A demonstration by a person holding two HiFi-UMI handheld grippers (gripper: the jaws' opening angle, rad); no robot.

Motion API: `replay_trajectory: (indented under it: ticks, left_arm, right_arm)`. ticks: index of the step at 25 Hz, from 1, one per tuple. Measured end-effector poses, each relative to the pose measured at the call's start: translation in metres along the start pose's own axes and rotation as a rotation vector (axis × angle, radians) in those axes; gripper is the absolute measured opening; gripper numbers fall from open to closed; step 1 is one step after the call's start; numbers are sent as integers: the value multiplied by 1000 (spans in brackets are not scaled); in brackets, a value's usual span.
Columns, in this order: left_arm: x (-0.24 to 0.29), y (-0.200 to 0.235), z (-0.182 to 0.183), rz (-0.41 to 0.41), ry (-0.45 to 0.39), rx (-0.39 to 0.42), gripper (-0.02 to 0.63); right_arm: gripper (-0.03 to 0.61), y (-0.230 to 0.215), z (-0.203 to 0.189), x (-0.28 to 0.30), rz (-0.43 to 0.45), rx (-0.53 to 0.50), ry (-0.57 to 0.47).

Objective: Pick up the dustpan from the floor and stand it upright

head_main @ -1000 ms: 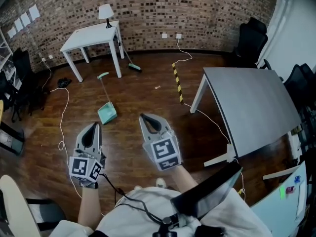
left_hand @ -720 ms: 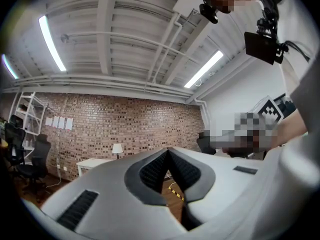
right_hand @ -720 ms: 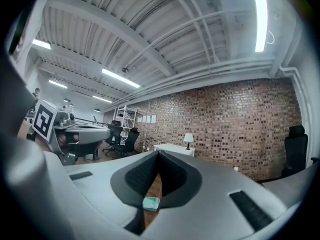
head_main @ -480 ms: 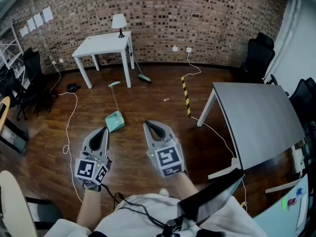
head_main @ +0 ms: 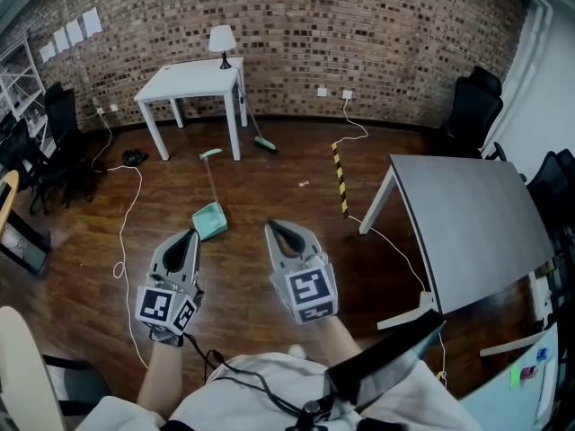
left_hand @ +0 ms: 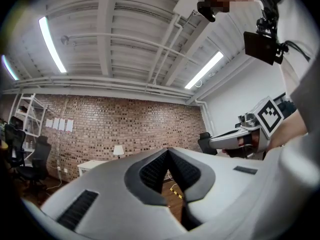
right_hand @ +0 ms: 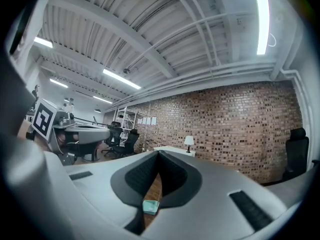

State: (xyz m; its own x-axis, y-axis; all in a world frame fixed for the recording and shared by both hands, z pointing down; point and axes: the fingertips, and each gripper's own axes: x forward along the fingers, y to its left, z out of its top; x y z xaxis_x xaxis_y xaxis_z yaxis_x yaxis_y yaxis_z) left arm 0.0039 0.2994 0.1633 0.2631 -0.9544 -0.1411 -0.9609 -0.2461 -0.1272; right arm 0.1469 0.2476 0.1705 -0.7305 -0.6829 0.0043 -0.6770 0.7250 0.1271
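Right now the dustpan [head_main: 210,222] lies flat on the floor ahead of me, well apart from both grippers. It is a pale teal plastic scoop, wedge-shaped, and its long thin handle points away toward the white table [head_main: 193,79]. In the right gripper view it shows as a small teal patch [right_hand: 150,206] far off on the boards, seen through the slot under the tips.

My left gripper [head_main: 190,235] has its smooth grey jaws brought together at the tips, with ribbed black pads and nothing between them. My right gripper [head_main: 272,227] is the same: tips meeting, nothing held.

I see a floor [head_main: 269,178] of dark, glossy wooden planks, with white cables [head_main: 124,214] looping across it and a yellow-and-black striped strip [head_main: 340,178] lying on it. A rough brick wall [head_main: 377,25] closes off the far side. On the white table stands a small lamp [head_main: 221,39], and a broom [head_main: 261,142] leans beside the table's leg. A matt grey table [head_main: 467,214] stands to the right, with black office chairs [head_main: 472,97] beyond it.
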Motion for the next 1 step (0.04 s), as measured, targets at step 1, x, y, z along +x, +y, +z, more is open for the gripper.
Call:
replay_trajectory:
  ticks: [1]
  left_arm:
    - [1, 0, 1, -2, -1, 0, 0]
  right_arm:
    - [-8, 0, 0, 0, 0, 0, -1]
